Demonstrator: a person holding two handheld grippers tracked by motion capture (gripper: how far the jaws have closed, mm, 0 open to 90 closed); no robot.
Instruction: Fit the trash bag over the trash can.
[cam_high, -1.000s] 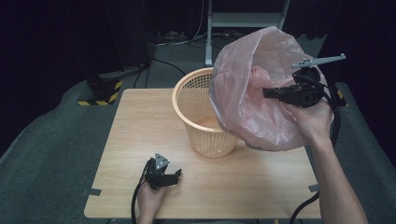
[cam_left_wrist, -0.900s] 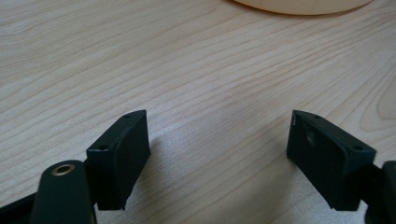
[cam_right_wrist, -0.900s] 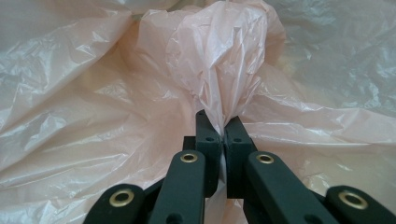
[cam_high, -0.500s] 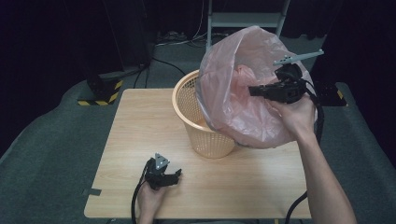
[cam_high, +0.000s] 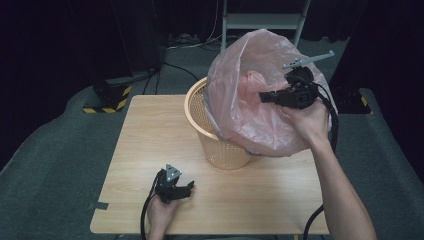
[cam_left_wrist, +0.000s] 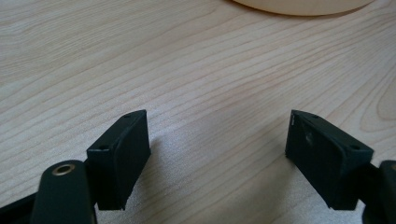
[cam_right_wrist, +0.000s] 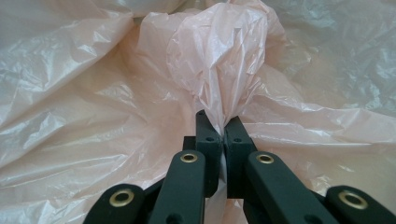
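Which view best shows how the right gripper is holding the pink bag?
The right gripper view: the right gripper has its jaws shut on a bunched fold of the pink bag. The high view shows the bag billowing over the basket, the pinch itself too small. The left gripper view shows the table.

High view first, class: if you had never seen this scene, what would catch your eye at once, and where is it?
The big pink plastic bag billows over the orange mesh basket at the far side of the wooden table. The right tongs pinch a fold of it, held above the basket. Near the table's front edge, the left tongs lie open with nothing between them.
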